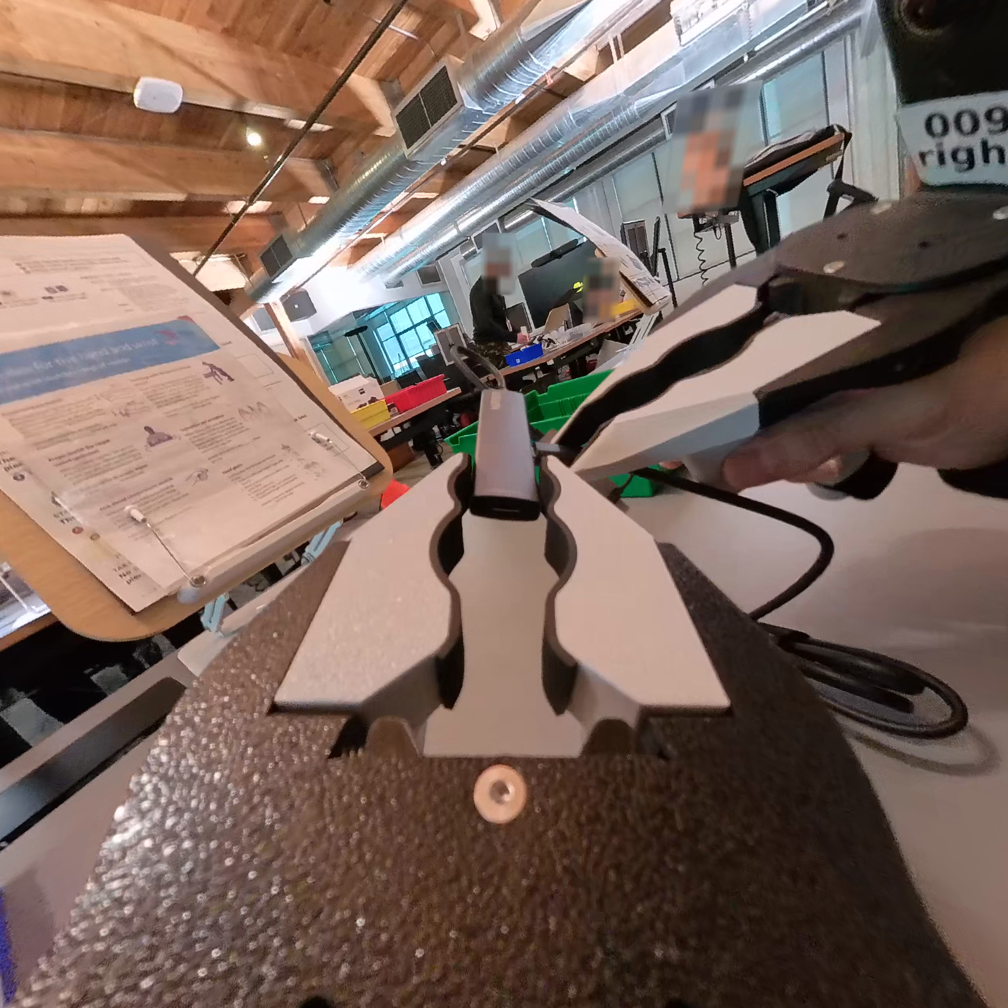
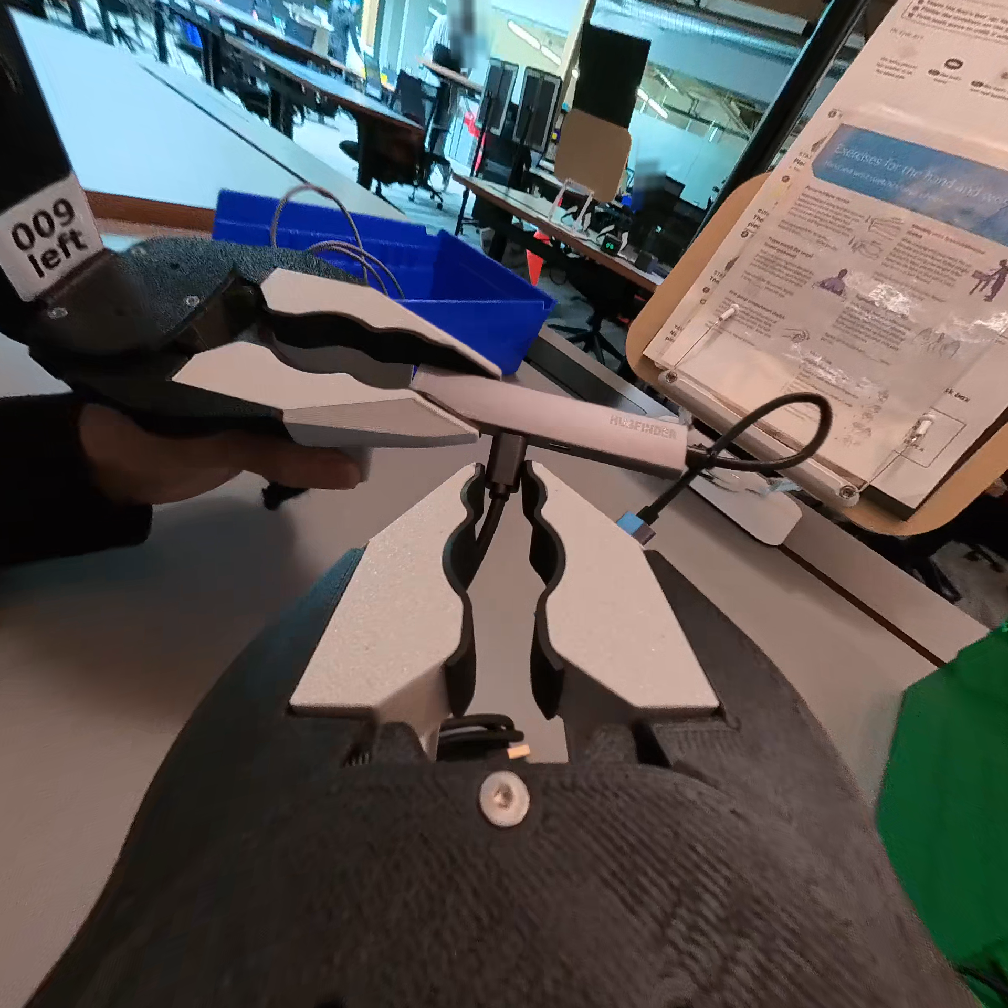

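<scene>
My left gripper [image 1: 504, 475] is shut on the near end of a slim grey USB hub [image 1: 502, 436] and holds it above the white table [image 1: 900, 573]. In the right wrist view the left gripper [image 2: 488, 405] holds the hub [image 2: 573, 428] roughly level. The hub's short black lead loops down to a blue plug [image 2: 635, 526]. My right gripper [image 2: 503, 480] is shut on the black plug [image 2: 506, 458] of a black cable, and the plug's tip meets the hub's side edge. The right gripper [image 1: 556, 443] comes in from the right beside the hub. The cable [image 1: 807, 551] trails to a coil [image 1: 873, 693] on the table.
A wooden document stand [image 1: 180, 414] with printed sheets stands at the left, and shows in the right wrist view [image 2: 818, 262] too. A blue bin [image 2: 436, 294] with thin wires sits behind the left gripper. Green bins [image 1: 567, 403] lie beyond the hub, one [image 2: 954, 791] at the right edge. People stand at far desks. Both grippers' tips are close together, under 4 cm apart.
</scene>
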Tool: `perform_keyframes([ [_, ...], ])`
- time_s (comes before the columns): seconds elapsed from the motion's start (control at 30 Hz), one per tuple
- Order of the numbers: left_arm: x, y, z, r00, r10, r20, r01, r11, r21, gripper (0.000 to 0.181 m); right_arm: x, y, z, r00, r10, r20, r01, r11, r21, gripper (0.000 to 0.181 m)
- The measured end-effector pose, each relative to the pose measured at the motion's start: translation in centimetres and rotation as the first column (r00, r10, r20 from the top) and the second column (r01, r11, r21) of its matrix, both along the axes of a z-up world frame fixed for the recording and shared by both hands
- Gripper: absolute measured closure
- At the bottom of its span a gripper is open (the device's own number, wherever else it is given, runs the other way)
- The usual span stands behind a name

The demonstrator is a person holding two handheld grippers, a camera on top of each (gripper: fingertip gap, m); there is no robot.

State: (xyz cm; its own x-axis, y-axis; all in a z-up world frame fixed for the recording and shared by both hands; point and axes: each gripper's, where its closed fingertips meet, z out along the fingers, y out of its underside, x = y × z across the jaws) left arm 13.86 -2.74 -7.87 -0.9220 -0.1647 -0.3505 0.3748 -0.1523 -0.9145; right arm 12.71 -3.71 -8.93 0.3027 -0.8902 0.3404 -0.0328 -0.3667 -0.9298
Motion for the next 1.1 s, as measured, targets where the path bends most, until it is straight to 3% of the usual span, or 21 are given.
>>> perform_keyframes([
  [0.2,-0.3,-0.5,-0.4,0.996,0.037,0.080,-0.040,0.999,0.034,0.159,-0.2,0.0,-0.2,0.997,-0.067,-0.022,0.062,0.978,-0.198,0.170],
  [0.53,0.3,-0.7,-0.5,0.992,0.097,0.079,-0.101,0.994,0.052,0.159,-0.2,0.0,0.6,0.993,-0.115,0.016,0.115,0.955,-0.275,0.170],
  [0.8,0.8,-1.0,0.0,0.979,0.205,0.015,-0.206,0.978,0.034,0.159,0.0,-0.6,1.6,0.987,-0.101,0.122,0.110,0.992,-0.069,0.167],
  [0.97,1.0,-0.9,0.1,0.981,0.195,-0.017,-0.194,0.981,0.021,0.159,0.3,-0.7,1.2,0.990,-0.051,0.133,0.042,0.997,0.070,0.157],
  [1.1,0.4,-1.3,-0.1,0.987,0.163,-0.009,-0.163,0.986,0.030,0.159,0.3,-0.6,1.6,0.986,-0.041,0.164,0.022,0.993,0.115,0.167],
])
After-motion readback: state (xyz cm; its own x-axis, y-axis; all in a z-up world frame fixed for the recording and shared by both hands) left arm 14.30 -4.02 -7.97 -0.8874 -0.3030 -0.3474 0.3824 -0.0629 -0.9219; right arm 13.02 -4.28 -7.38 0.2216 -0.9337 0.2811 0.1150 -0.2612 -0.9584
